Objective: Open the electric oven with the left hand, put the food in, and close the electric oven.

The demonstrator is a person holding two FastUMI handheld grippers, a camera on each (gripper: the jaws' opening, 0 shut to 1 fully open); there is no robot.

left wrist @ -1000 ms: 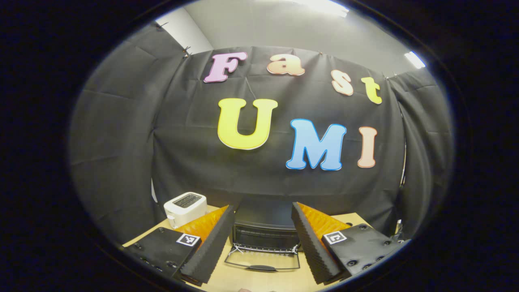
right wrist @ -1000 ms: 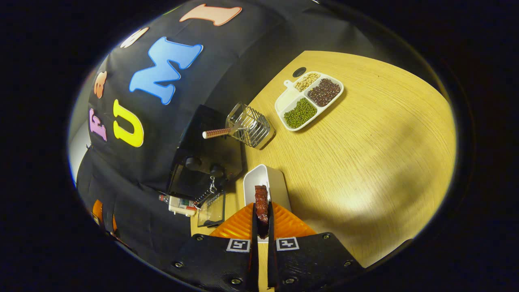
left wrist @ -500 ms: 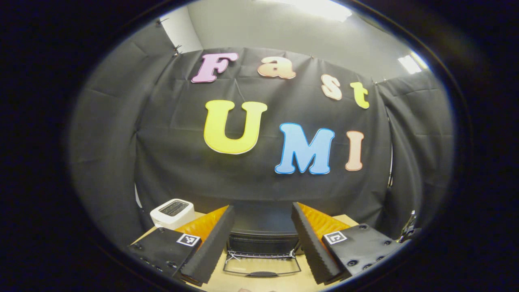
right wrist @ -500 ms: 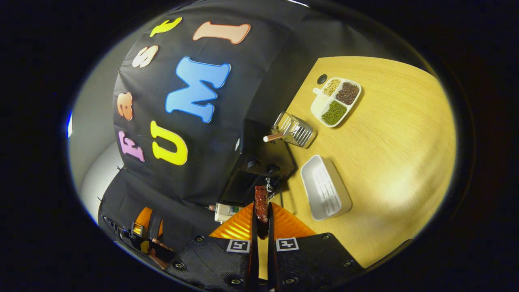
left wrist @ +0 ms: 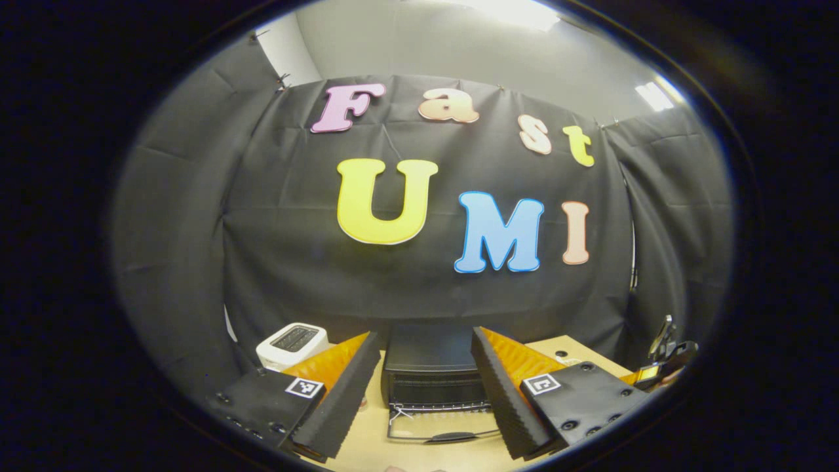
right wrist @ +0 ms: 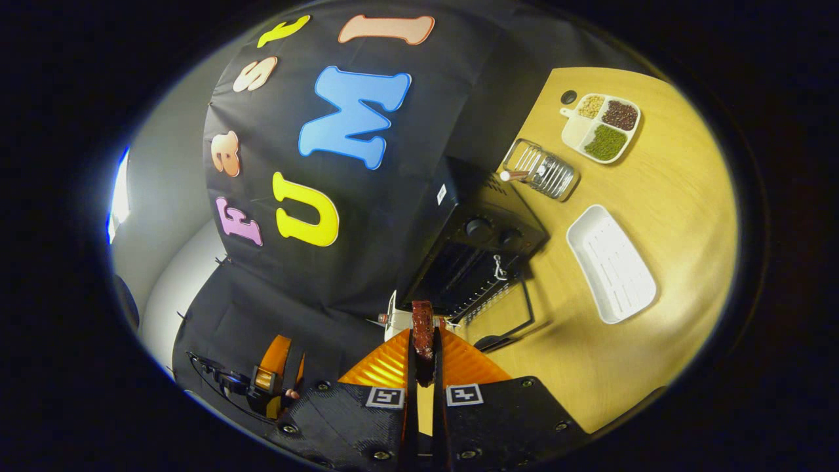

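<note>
The right claw (right wrist: 423,367) is pinching a dark red piece of food (right wrist: 423,331) between its two fingers, and the food sticks out past the tips. It hangs up in the air, in front of the black oven (right wrist: 475,252). The oven door (right wrist: 505,308) is folded down flat onto the wooden surface (right wrist: 655,216), so the oven mouth is wide open.

The left claw (left wrist: 425,387) has its fingers spread far apart and holds nothing. It points at the oven (left wrist: 432,367), which sits between the two fingers (farther off, not touching).

A white toaster (left wrist: 292,342) stands to the left of the oven. On the other side lie a white tray (right wrist: 611,262), a wire basket (right wrist: 543,172) and a dish of beans (right wrist: 602,126), all apart from each other.
</note>
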